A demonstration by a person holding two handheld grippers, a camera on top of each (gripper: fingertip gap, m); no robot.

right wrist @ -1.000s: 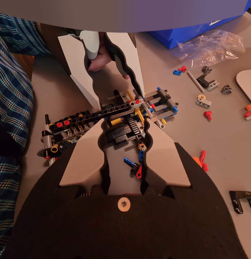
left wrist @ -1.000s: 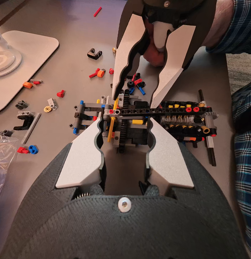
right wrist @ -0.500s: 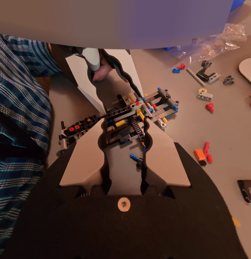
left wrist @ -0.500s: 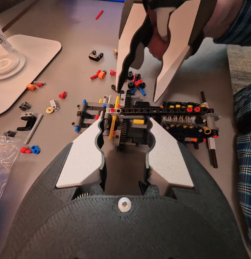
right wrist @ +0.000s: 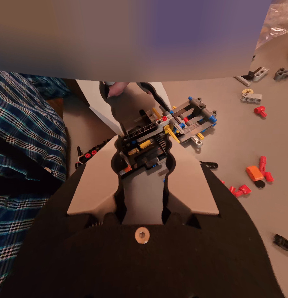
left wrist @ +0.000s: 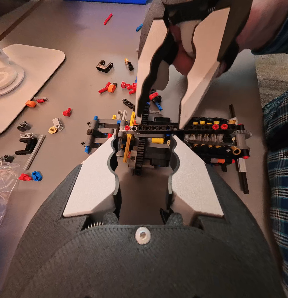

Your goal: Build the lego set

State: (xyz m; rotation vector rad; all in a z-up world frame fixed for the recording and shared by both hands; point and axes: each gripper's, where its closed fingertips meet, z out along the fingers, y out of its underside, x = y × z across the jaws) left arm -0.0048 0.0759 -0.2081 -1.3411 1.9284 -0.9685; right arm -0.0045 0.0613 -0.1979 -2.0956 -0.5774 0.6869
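at the far left of the left wrist view a pale flat tray (left wrist: 35, 64) sits on the grey table (left wrist: 79, 48), with loose pieces scattered beside it: a black bracket (left wrist: 25, 143), a grey rod (left wrist: 34, 152), and a blue connector (left wrist: 36, 176) next to a red pin (left wrist: 24, 177).

in the middle lies the half-built lego model (left wrist: 156, 140), a long black beam with red pins across its top and a grey frame with blue pins at its left end. the left gripper (left wrist: 143, 140) is as it was a second ago: its fingers are spread around the model's dark middle block, and whether the pads press on it cannot be told.

the change is across the model. the right gripper (left wrist: 157, 119), which half a second ago had lifted away, has come back down. its fingers are apart and hold nothing; one tip sits by the black toothed strip (left wrist: 142, 145), the other on the beam. in its own view the right gripper (right wrist: 142, 138) brackets the same middle section.

this looks like a press to seat a piece, or a re-grip, while the left side steadies the model. to the right, a plaid sleeve (left wrist: 280, 145) borders the table.
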